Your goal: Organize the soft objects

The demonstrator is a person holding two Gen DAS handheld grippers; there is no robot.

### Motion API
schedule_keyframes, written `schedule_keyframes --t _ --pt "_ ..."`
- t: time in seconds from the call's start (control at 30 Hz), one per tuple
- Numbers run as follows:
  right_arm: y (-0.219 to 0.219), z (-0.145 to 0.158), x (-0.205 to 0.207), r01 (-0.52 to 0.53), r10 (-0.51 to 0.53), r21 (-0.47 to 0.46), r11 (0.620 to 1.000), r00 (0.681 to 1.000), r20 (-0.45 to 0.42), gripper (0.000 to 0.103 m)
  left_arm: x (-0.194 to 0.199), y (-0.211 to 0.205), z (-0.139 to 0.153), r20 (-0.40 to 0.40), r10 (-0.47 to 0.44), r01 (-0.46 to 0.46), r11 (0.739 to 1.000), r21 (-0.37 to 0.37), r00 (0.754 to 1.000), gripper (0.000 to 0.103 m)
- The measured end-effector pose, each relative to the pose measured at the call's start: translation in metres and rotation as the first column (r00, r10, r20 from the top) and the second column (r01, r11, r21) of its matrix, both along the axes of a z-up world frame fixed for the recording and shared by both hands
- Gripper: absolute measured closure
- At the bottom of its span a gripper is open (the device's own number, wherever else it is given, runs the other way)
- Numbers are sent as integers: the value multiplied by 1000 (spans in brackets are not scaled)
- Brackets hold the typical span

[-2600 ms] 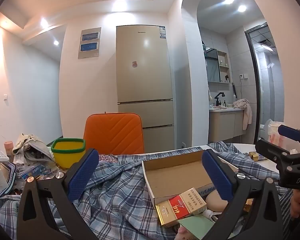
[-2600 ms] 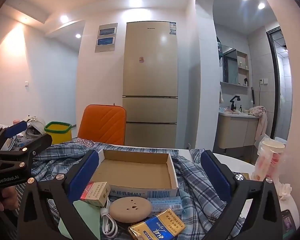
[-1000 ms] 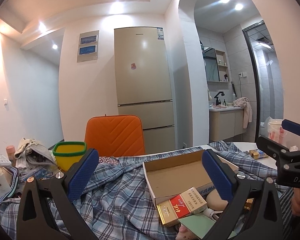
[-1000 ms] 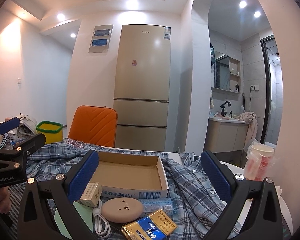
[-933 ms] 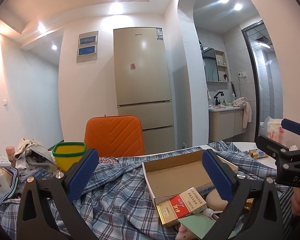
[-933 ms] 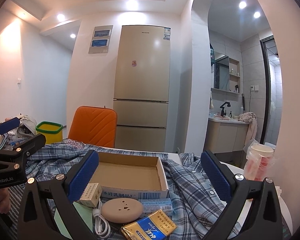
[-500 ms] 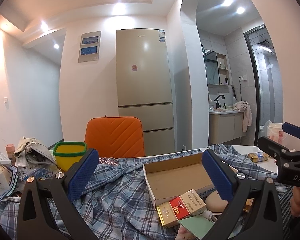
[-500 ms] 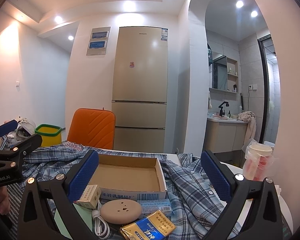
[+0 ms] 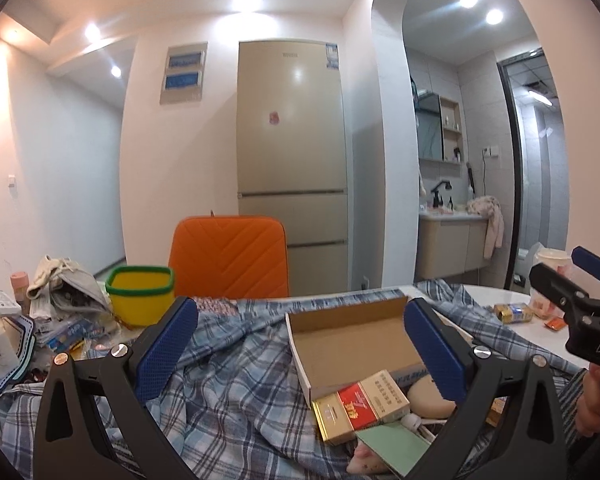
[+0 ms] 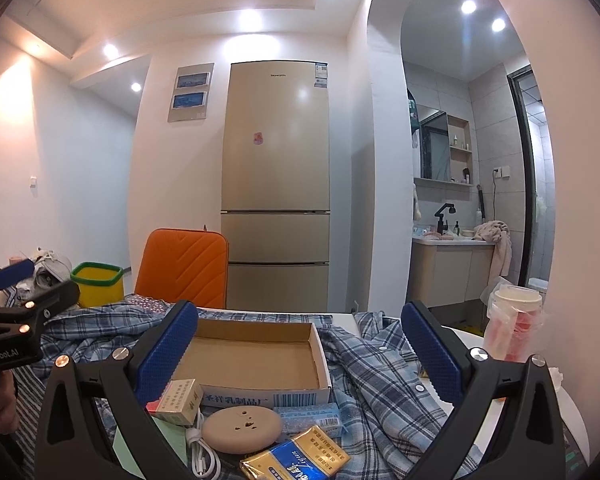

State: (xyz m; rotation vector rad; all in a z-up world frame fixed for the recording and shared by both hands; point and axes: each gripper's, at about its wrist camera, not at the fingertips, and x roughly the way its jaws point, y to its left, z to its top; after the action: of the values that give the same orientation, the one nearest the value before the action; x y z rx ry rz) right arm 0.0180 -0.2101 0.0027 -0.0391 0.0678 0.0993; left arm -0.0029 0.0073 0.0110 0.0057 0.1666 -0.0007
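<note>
While both tools hover above the cluttered table with nothing in hand, the left gripper (image 9: 296, 340) and the right gripper (image 10: 298, 340) stand with jaws spread wide. The plaid shirt (image 10: 384, 372) sprawls crumpled across the table, under the empty cardboard box (image 10: 256, 356) and the cigarette packs (image 9: 360, 404) lying near. A sound approach would probably clear those stiff items off first, then pinch a free shirt edge at the right, well apart from the box.

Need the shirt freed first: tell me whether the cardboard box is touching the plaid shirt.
Touching. The right wrist view shows the cardboard box resting on the plaid shirt, fabric bunched against its right wall.
</note>
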Motion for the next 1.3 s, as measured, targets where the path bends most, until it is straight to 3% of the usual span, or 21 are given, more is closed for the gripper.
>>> schedule_keyframes --t 0.23,0.37,0.47,0.6,0.73,0.83,0.9,0.93,1.13,1.3 --pt "-2 5 -6 -32 32 5 999 999 13 0 7 6 2 -113 -26 19 998 -65 993 0" --pt "-4 5 -4 -27 27 10 1000 1000 0 0 16 -1 -6 -230 -105 84 992 -97 968 8" --pt "-4 5 -4 -27 27 3 1000 1000 5 0 29 -11 -23 -353 -184 149 981 -124 917 17" --pt "-3 2 -3 -23 23 -16 1000 1000 5 0 47 -13 -42 -490 -228 152 970 -191 841 27" --pt "0 0 -2 -32 32 -25 999 999 -4 0 51 -13 -52 -541 -266 157 958 -239 798 36" --pt "3 -1 -2 -42 42 -30 999 999 -17 0 53 -16 -58 -558 -340 204 934 -293 757 41" --pt "4 -1 -2 -41 40 -35 999 999 -17 0 53 -17 -59 -568 -340 199 934 -297 750 54" --pt "4 -1 -3 -39 38 -37 999 999 -14 0 54 -17 -59 -574 -337 194 935 -297 746 56" --pt "6 -1 -5 -33 33 -51 998 999 -2 0 59 -23 -67 -624 -344 203 936 -287 702 56" --pt "9 -1 -7 -32 33 -67 997 999 7 0 59 -30 -73 -648 -331 218 943 -252 686 56"
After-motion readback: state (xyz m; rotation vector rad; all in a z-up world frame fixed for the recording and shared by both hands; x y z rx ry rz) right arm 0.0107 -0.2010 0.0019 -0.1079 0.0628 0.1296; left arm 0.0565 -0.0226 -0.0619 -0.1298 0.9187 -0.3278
